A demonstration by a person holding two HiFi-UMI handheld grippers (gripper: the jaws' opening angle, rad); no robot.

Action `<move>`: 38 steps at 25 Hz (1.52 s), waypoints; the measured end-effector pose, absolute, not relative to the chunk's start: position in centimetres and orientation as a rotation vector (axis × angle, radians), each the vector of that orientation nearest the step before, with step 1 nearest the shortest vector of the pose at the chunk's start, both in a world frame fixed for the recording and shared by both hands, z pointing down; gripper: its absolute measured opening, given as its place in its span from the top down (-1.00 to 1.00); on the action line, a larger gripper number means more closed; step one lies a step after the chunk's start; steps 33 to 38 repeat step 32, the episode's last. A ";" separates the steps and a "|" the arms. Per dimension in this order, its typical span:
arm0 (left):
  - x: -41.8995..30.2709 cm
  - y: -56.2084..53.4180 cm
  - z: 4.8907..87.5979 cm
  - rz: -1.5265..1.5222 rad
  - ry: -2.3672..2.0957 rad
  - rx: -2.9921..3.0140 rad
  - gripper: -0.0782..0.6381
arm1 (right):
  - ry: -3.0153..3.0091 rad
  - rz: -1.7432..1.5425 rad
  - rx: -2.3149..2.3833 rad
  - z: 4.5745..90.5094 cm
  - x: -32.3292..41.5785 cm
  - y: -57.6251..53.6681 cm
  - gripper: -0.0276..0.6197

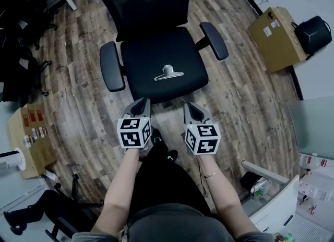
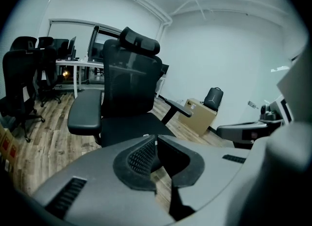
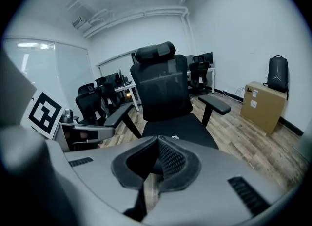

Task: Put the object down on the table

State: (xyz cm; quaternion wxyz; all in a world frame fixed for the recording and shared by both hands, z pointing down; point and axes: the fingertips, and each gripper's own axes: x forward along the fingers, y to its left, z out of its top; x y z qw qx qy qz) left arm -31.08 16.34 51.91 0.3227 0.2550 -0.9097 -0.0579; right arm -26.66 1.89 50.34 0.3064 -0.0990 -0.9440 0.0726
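Note:
A small silver clip lies on the seat of the black office chair, near the seat's middle. My left gripper and right gripper hover side by side just in front of the seat's front edge, apart from the clip. In the left gripper view the left gripper has its jaws closed tip to tip with nothing between them. In the right gripper view the right gripper is likewise shut and empty, and a sliver of the clip shows just above its tips.
The chair's armrests flank the seat. A cardboard box and a black backpack stand by the wall at the right. More boxes sit at the left. A desk edge is at the right. The floor is wood planks.

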 end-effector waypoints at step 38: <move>-27.3 15.8 50.1 -0.046 -2.393 0.725 0.70 | -2.517 0.264 -0.194 48.3 -21.8 0.2 0.91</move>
